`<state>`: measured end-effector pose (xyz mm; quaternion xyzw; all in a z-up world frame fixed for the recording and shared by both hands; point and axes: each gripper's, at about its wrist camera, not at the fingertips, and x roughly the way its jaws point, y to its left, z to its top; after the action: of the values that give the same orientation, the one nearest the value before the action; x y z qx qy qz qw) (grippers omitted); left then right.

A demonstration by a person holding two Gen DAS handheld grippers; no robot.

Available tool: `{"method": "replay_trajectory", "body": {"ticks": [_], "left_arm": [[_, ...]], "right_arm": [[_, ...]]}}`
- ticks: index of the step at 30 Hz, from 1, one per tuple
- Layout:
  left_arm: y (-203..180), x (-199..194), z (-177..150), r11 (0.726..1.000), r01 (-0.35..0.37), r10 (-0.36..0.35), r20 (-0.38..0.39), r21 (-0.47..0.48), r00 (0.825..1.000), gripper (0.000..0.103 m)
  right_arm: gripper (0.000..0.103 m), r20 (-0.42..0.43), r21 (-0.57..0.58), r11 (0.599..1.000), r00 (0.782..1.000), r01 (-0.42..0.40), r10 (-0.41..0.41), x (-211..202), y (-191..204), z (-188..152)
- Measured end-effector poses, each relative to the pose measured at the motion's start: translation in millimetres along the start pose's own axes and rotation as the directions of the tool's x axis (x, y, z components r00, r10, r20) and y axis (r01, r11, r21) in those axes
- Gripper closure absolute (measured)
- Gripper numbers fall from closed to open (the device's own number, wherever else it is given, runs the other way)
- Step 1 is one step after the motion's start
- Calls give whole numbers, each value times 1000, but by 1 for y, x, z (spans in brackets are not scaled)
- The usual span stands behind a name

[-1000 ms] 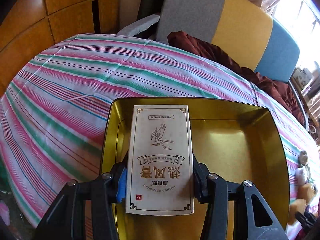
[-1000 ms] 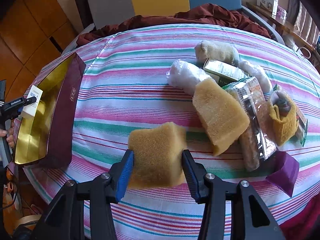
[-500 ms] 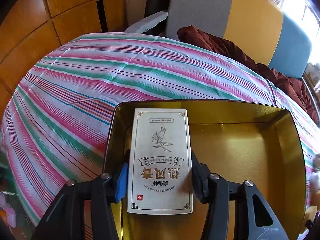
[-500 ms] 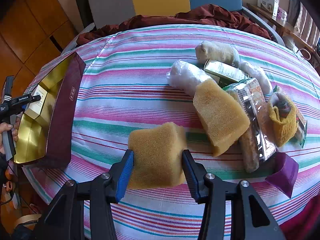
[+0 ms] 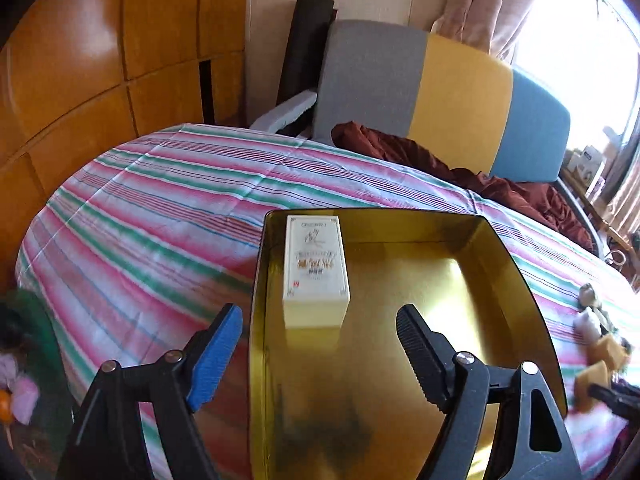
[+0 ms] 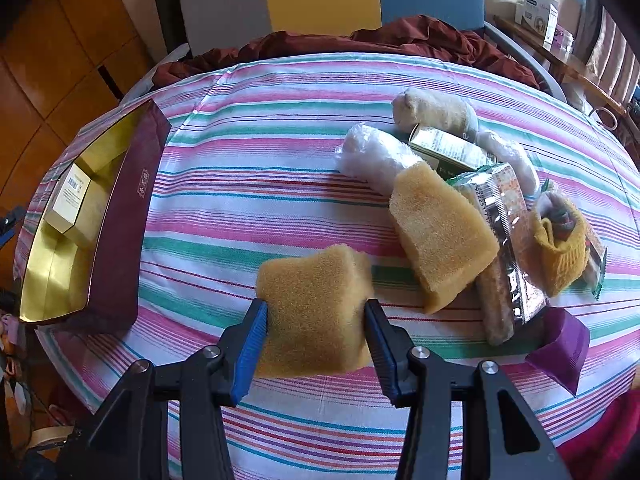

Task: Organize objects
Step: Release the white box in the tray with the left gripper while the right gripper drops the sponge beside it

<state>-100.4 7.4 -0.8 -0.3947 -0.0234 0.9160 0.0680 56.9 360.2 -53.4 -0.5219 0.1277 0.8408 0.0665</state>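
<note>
Glossy gold-lined tray (image 5: 516,280) with a cream carton (image 5: 316,268), left tool (image 5: 320,336) agape; right tool (image 6: 314,332) clamping a porous sponge (image 6: 316,304).

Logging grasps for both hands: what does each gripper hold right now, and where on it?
Left gripper: nothing, open. Right gripper: yellow sponge, pinched across its two sides.
</note>
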Motion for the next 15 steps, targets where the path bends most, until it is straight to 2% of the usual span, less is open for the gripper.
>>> {"method": "replay_trajectory", "body": {"ticks": [5, 8, 12, 15], "left_arm": [[13, -33, -29, 1000, 13, -12, 34, -16, 999, 23], [19, -44, -42, 999, 21, -20, 35, -32, 999, 23], [25, -51, -53, 999, 20, -18, 45, -51, 999, 23], [31, -53, -60, 998, 17, -14, 48, -64, 999, 23]], "right_arm": [[54, 38, -3, 1000, 999, 6, -6, -14, 11, 4], [54, 76, -22, 1000, 997, -22, 24, -27, 29, 11], [54, 114, -113, 991, 990, -76, 89, -40, 76, 23], [54, 119, -208, 968, 978, -143, 170, -45, 123, 34]]}}
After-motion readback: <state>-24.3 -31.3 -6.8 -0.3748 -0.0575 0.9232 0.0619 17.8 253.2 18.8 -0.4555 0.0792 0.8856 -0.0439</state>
